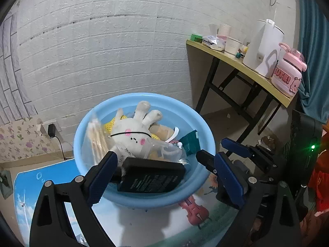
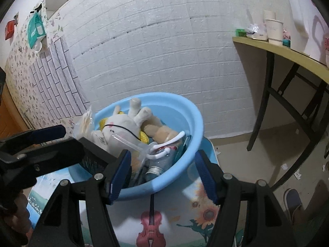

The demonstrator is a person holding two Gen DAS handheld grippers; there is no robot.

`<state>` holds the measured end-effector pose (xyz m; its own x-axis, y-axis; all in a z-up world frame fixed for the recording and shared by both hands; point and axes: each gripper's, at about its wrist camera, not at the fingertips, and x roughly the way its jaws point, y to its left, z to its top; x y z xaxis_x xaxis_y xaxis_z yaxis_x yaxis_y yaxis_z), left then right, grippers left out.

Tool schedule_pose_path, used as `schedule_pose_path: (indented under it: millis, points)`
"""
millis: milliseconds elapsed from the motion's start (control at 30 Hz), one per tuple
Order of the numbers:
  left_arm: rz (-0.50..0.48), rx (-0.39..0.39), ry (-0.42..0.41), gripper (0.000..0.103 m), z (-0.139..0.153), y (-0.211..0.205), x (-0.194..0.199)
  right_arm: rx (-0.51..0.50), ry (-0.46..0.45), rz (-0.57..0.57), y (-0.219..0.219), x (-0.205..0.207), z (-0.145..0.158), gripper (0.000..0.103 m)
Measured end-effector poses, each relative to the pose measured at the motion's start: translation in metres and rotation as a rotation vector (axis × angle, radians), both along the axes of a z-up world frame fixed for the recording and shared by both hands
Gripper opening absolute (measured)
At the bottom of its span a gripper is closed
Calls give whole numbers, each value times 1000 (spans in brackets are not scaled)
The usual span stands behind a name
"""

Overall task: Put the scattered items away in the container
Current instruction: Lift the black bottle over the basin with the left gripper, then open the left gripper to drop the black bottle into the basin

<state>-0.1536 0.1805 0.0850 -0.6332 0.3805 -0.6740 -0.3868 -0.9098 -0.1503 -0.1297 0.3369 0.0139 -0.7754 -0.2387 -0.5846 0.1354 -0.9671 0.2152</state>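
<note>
While the black adapter [image 1: 152,177] lies flat across the near rim of the blue basin [image 1: 144,98], right between the fingers of my left hand-held gripper [image 1: 157,158], it is in the container only in part. That gripper is spread wide: its left pad sits just beside the adapter's end, possibly touching it, and its right pad stands well clear, so nothing is pinched. To my eye the adapter is perched rather than settled. If I draw the gripper back toward me and the left pad drags on it, it could slide off the rim onto the bench [image 1: 144,222] and undo the placing.

Beyond the adapter the basin is heaped. A plush rabbit [image 1: 131,135] lies just ahead of the fingertips, a clear bag of cotton swabs [image 1: 96,138] leans on the wall ahead and to the left, and a green sachet [image 1: 190,142] is ahead and to the right. The bag pokes above the rim, so a nudge could tip it over the side.

My right hand-held gripper [image 2: 163,175] is half spread and empty, its fingers framing the basin's near wall, with a toothpaste tube [image 2: 164,152] and a white hook [image 2: 170,142] just ahead of it. Both grippers crowd the same edge, and a knock from either could shove the basin across the bench.
</note>
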Motion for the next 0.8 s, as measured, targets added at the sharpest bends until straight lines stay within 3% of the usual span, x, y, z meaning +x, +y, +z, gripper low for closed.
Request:
schedule_pose_path:
  millis: [200,400,467,600,667,800]
  points:
    - [28,-21,14,95,5,-7,18,-12,-3,2,-1,17,9,64]
    - [94,-54,46,99,10,-25,42,37,-12,0,-12,33,22,66]
    - [118,-66,75,100,11,-32,50,61,-4,-16,-18,39,29,77]
    - [189,-61,63,101,10,-54,65,100,39,-2,-31,59,47,82]
    - [196,-52,62,101,7,-67,75,124,63,9,-40,71,52,89]
    - [231,-43,80,101,8,-90,95,138,60,29,-58,86,56,90]
